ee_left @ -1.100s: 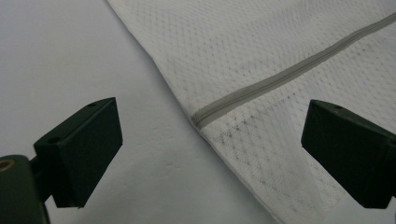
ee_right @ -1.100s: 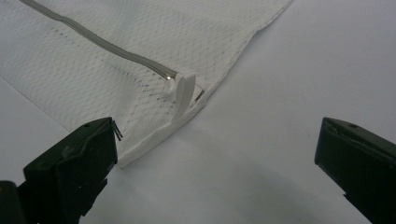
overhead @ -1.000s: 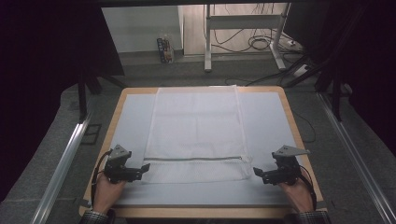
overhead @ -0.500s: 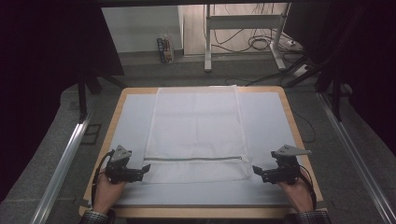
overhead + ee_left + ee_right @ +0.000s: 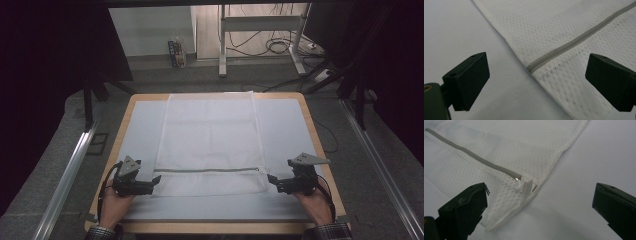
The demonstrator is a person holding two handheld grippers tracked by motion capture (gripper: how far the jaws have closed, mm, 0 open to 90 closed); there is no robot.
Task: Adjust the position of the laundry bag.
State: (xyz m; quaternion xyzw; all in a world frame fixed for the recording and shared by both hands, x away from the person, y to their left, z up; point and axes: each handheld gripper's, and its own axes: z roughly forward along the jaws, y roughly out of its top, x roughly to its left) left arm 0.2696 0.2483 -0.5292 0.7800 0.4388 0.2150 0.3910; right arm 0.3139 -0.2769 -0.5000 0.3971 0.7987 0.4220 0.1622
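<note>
Lying flat, mesh bag (image 5: 210, 145) spans between both gaping claws.

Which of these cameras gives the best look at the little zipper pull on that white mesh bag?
The right gripper view: the zipper pull sits close up at the grey zipper's end, near the mesh bag corner. The left gripper view shows the zipper's other end. The high view shows the whole zipper as a thin line, pull too small to tell.

We see a wood-edged surface (image 5: 306, 107) with a pale top, standing on grey carpet (image 5: 165, 80). Metal rails (image 5: 67, 175) run along the floor on both sides. Beyond it, a white metal stand (image 5: 260, 22) rises among loose cables (image 5: 282, 47) — a small box (image 5: 176, 52) beside a pale wall (image 5: 150, 25). Both flanks lie in darkness.
</note>
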